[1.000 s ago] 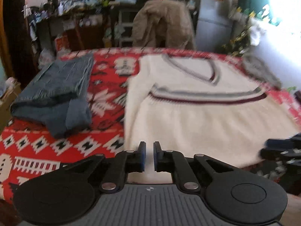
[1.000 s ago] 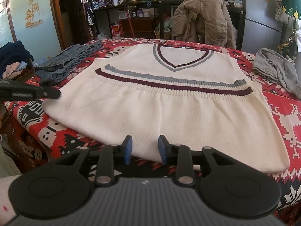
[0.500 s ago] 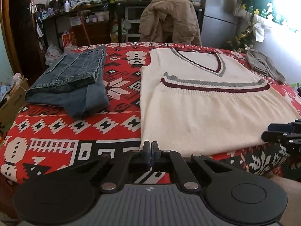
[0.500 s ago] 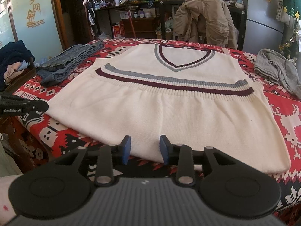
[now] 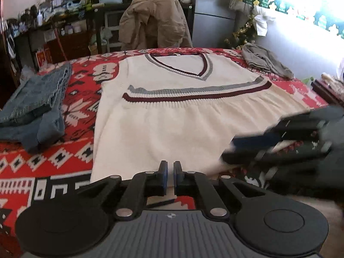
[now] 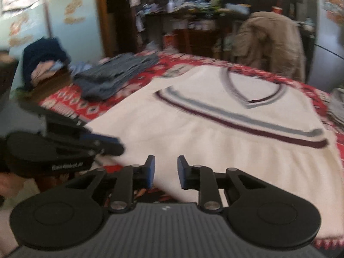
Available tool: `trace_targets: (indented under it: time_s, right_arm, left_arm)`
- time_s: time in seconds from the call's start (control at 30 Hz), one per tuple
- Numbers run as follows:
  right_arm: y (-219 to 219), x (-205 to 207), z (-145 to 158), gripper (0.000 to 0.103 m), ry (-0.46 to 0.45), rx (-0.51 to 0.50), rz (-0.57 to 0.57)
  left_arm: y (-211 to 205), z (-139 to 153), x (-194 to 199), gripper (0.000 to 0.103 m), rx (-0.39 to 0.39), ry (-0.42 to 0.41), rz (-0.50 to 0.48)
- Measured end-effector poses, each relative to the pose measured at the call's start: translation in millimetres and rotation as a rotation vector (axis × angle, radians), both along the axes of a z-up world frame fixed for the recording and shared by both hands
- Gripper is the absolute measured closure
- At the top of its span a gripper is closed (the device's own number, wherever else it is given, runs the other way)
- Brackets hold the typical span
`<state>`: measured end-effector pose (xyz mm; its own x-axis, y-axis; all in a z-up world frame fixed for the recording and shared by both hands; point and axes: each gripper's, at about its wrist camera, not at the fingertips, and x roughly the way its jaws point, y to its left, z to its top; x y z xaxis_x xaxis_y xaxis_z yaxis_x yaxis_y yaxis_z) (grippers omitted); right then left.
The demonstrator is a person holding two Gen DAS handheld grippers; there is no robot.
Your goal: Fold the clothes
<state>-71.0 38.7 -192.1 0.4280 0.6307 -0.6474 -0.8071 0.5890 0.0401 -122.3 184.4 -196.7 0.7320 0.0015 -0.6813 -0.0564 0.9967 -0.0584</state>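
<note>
A white knit vest (image 5: 172, 124) with maroon and grey stripes lies flat on the red patterned tablecloth (image 5: 43, 165), neck at the far side. My left gripper (image 5: 169, 172) sits at the vest's near hem, left of centre, jaws shut; I see no cloth lifted by it. The right gripper (image 6: 164, 169) hovers over the same hem of the vest (image 6: 225, 133). Its jaws are closing, a clear gap still between the pads, which do not press the cloth. Each gripper shows blurred in the other's view: the right gripper (image 5: 230, 148), the left gripper (image 6: 118, 145).
Folded blue jeans (image 5: 32, 107) lie left of the vest, and a crumpled grey garment (image 5: 264, 62) lies at the far right corner. A beige jacket (image 5: 152, 21) hangs on a chair behind the table. A dark clothes pile (image 6: 43, 53) sits off the left side.
Both grippers have slid along the near hem toward each other and now stand close together. The right gripper's jaws have narrowed and its view has tilted. The vest lies as before.
</note>
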Motion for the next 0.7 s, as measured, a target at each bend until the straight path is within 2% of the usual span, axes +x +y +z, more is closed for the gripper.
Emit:
trace_targets:
  time_s: [0.03,0.1,0.23,0.3,0.43,0.5,0.6,0.7]
  right_arm:
    - [5,-3,-5,0.083,-0.002,-0.023,0.022]
    - [9,-12,-7,0.083,-0.030,-0.046,0.056]
    - [12,-17,0,0.085,-0.057,-0.027,0.074]
    - [18,-13,-1,0.094,-0.063,-0.042,0.066]
    - [31,-9,-5,0.103,-0.058,-0.061,0.080]
    - [34,-17,-8,0.103,-0.087,-0.082,0.109]
    - [29,-21,-6,0.103,-0.062,-0.075,0.153]
    - [18,-27,2,0.102,-0.106,-0.078,0.145]
  left_arm:
    - [0,1,-2,0.098,-0.001,0.001,-0.002]
    - [0,4,-6,0.098,0.006,-0.002,-0.010]
    - [-2,11,-7,0.098,-0.030,-0.038,-0.026]
    - [-5,8,-1,0.098,-0.032,-0.038,-0.040]
    - [-13,0,5,0.103,-0.012,-0.011,-0.077]
    - [-13,-1,1,0.103,-0.020,-0.009,-0.091]
    - [-15,3,-6,0.101,-0.020,-0.004,-0.111]
    - [-17,9,-10,0.101,-0.016,-0.030,-0.114]
